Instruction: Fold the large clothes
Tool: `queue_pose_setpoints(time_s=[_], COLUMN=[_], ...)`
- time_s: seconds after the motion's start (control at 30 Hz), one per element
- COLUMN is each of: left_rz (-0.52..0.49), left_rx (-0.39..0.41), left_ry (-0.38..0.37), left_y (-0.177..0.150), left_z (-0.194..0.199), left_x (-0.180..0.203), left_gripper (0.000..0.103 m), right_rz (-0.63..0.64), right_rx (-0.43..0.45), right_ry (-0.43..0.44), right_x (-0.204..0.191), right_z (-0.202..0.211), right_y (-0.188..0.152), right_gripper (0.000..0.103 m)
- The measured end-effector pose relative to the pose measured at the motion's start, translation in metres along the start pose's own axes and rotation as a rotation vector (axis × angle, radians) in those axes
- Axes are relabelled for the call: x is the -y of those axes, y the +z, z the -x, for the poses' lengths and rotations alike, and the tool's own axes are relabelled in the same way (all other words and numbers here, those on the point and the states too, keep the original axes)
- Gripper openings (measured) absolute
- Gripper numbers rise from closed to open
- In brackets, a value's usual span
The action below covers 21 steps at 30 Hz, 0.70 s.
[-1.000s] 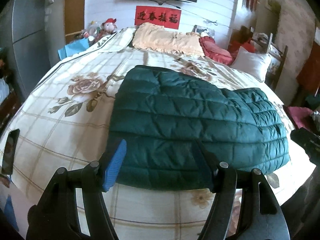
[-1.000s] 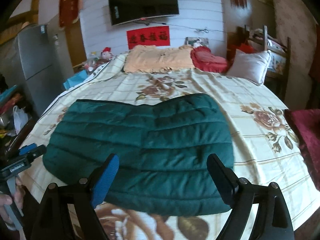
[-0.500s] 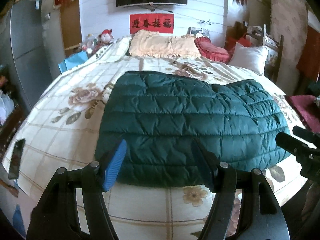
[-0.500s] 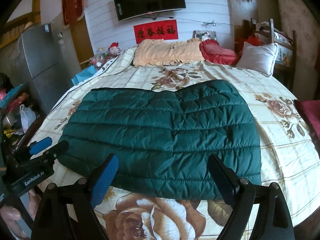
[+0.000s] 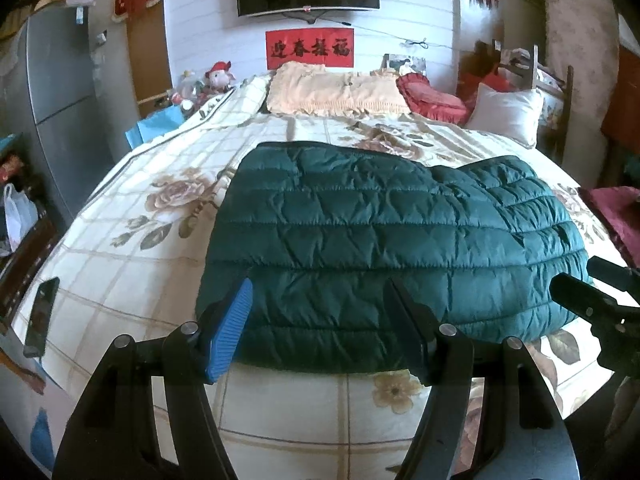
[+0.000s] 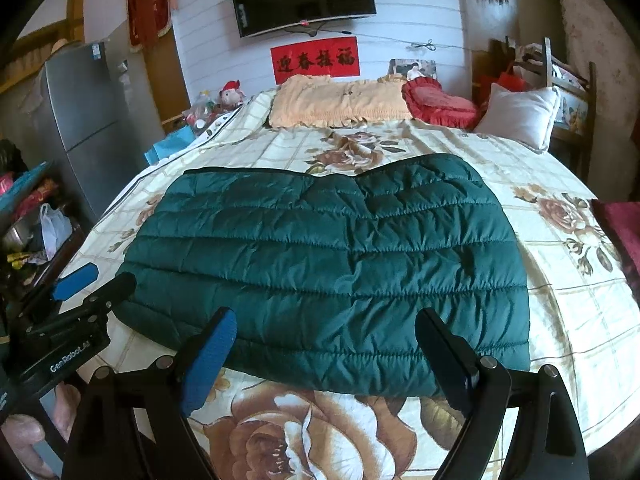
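A folded green jacket (image 6: 332,256) lies flat on the bed (image 6: 560,280) — left gripper (image 5: 320,328) and right gripper (image 6: 324,348) hover near, fingers spread, holding nothing.

A red banner (image 5: 310,49) hangs on the wall at the top middle, under the TV. It says 迎春接福 in black. At the lower left, the left gripper (image 6: 76,350) says "GenRobot.AI" in white.
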<state>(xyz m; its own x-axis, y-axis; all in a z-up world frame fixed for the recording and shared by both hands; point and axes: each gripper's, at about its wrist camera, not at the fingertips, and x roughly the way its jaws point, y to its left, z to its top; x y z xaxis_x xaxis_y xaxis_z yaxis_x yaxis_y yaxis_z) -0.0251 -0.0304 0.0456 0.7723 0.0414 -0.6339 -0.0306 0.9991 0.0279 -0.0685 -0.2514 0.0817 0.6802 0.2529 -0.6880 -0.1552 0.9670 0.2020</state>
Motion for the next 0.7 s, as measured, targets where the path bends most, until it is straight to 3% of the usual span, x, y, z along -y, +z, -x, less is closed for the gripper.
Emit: queue_pose_setpoints(time_s=[0.7], left_rz=[0.004], left_rx=[-0.001], left_ry=[-0.010], left_y=[-0.0017], left_z=[-0.0034], left_x=[0.0042], left_gripper=[0.068], right_rz=[0.012], right_rx=[-0.016], right_ry=[0.006], right_x=[-0.0040], right_z=[-0.0037], right_y=[-0.0052], right_gripper=[0.089])
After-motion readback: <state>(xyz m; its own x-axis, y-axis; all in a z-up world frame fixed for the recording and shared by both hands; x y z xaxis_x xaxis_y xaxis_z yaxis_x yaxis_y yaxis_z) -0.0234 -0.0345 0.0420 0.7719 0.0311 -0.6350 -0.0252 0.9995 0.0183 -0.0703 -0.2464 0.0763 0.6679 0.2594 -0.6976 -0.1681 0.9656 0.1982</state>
